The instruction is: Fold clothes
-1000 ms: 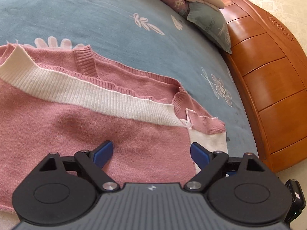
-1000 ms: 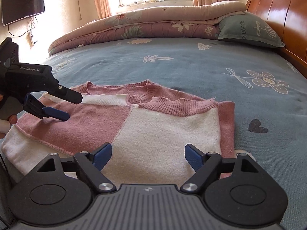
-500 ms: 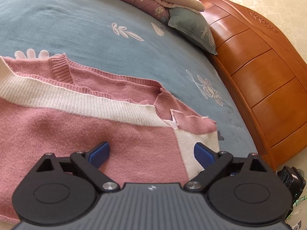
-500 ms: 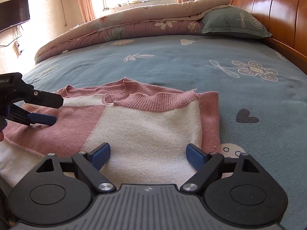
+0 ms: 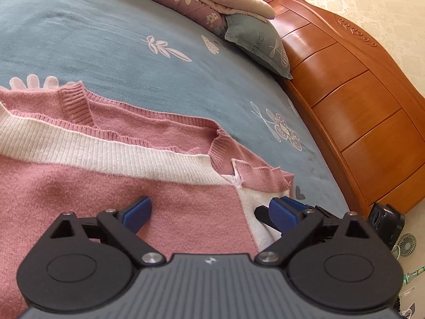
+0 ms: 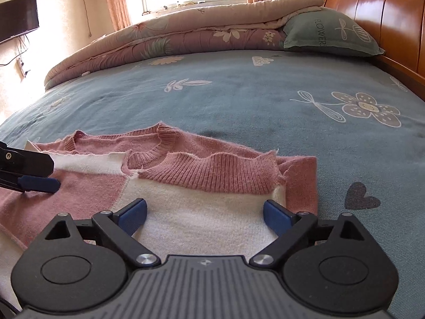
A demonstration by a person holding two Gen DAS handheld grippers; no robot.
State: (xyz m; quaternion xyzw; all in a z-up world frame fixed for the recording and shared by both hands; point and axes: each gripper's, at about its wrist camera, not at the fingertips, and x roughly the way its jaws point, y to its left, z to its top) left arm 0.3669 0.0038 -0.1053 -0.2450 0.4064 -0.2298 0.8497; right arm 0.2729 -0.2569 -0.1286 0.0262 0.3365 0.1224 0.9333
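A pink and white knitted sweater (image 5: 106, 207) lies flat on the blue bed sheet (image 5: 119, 42), its ribbed neck opening toward the pillows. My left gripper (image 5: 209, 210) hovers open just over its pink panel, by the seam with the white panel. In the right wrist view the same sweater (image 6: 212, 212) fills the near bed. My right gripper (image 6: 204, 212) stands open low over the white panel, below the pink ribbed hem. At that view's left edge the left gripper (image 6: 54, 175) reaches in above the pink panel. Nothing is held between either pair of fingers.
A rolled floral quilt (image 6: 186, 34) and a grey-green pillow (image 6: 329, 34) lie at the far end of the bed. The wooden headboard (image 5: 358, 106) runs along the right. A wall television (image 6: 16, 16) hangs at the left. Bare sheet (image 6: 265, 93) lies beyond the sweater.
Both grippers have drawn closer to each other over the sweater, staying open. The left wrist view has swung toward the headboard. In the right view the left gripper has slid toward the frame's left edge.
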